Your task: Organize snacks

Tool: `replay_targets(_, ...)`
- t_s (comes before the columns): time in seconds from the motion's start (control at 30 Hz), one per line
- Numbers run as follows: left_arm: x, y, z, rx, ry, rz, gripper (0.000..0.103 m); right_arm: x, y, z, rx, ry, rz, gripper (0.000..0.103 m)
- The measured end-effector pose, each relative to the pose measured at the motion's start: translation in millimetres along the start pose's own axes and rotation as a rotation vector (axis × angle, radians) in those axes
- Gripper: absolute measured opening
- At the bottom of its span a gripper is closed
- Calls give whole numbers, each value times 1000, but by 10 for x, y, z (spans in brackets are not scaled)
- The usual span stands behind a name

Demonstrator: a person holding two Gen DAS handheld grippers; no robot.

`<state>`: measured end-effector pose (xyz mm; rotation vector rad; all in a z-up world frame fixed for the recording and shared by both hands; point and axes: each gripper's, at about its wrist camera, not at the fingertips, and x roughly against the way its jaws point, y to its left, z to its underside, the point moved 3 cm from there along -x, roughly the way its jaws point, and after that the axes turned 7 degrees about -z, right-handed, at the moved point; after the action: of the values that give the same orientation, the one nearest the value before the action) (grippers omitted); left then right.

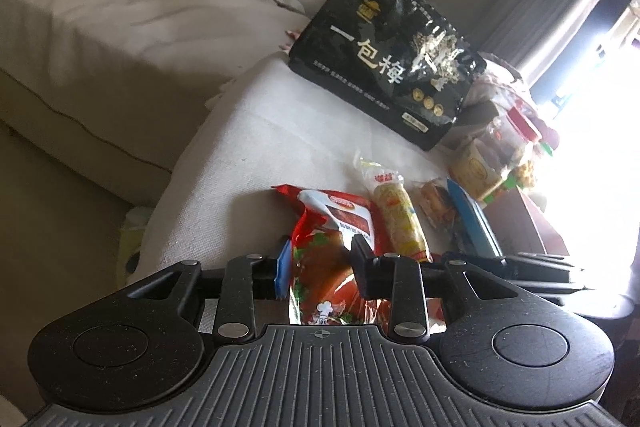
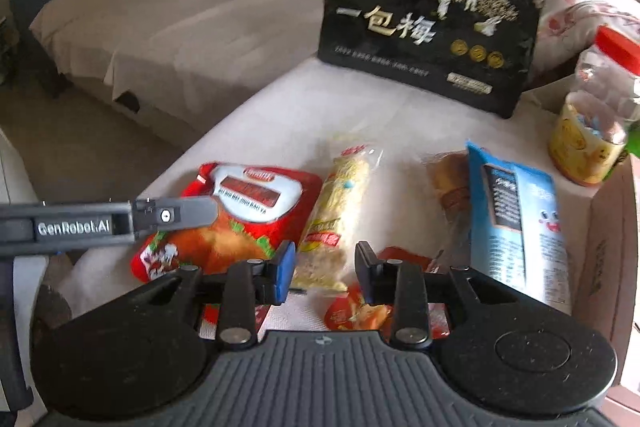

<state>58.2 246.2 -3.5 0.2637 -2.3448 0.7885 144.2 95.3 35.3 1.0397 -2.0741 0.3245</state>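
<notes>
A red snack packet (image 1: pixel 332 223) (image 2: pixel 240 211) lies on the white-clothed table (image 1: pixel 248 147) (image 2: pixel 280 115). My left gripper (image 1: pixel 320 259) straddles its near end with the jaws slightly apart, and the packet rests flat between them. In the right wrist view one of its fingers (image 2: pixel 176 215) reaches in from the left over that packet. My right gripper (image 2: pixel 325 265) stands open around the near end of a yellow noodle packet (image 2: pixel 340 203) (image 1: pixel 398 219), with a gap at the black finger. A small red sachet (image 2: pixel 356 311) lies under it.
A big black bag (image 1: pixel 388 55) (image 2: pixel 432 23) stands at the table's far edge. A brown pastry packet (image 2: pixel 448 187), a blue packet (image 2: pixel 516 219), a yellow tub (image 2: pixel 584 147) and a red-lidded jar (image 2: pixel 600 75) sit right. A cardboard box (image 2: pixel 608 247) borders them. Grey sofa (image 1: pixel 120 7) beyond.
</notes>
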Motion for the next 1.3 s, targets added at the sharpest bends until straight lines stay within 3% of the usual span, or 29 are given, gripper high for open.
replay_targets(0.07, -11, -4, -6, 0, 3, 4, 35, 20, -26, 4, -20, -22, -17, 45)
replay_targets(0.5, -17, 15, -22, -20, 6, 20, 35, -90, 85, 164, 14, -38, -13, 46)
replay_targets(0.8, -66, -81, -80, -74, 10, -18, 38, -27, 70, 200, -15, -74, -30, 46)
replay_targets(1.0, -61, -112, -88, -106, 9, -32, 38, 44, 228, 124, 50, -107, -38, 46)
replay_targets(1.1, -56, -104, -91, -106, 8, -33, 38, -39, 266, 111, 103, -106, 18, 46)
replay_targets(1.17, -50, -105, -91, -112, 8, -36, 38, -94, 198, 80, 128, -105, 106, 45)
replay_targets(1.3, -23, -123, -93, -127, -3, -43, 38, -103, -44, 1, 69, -102, 205, 47)
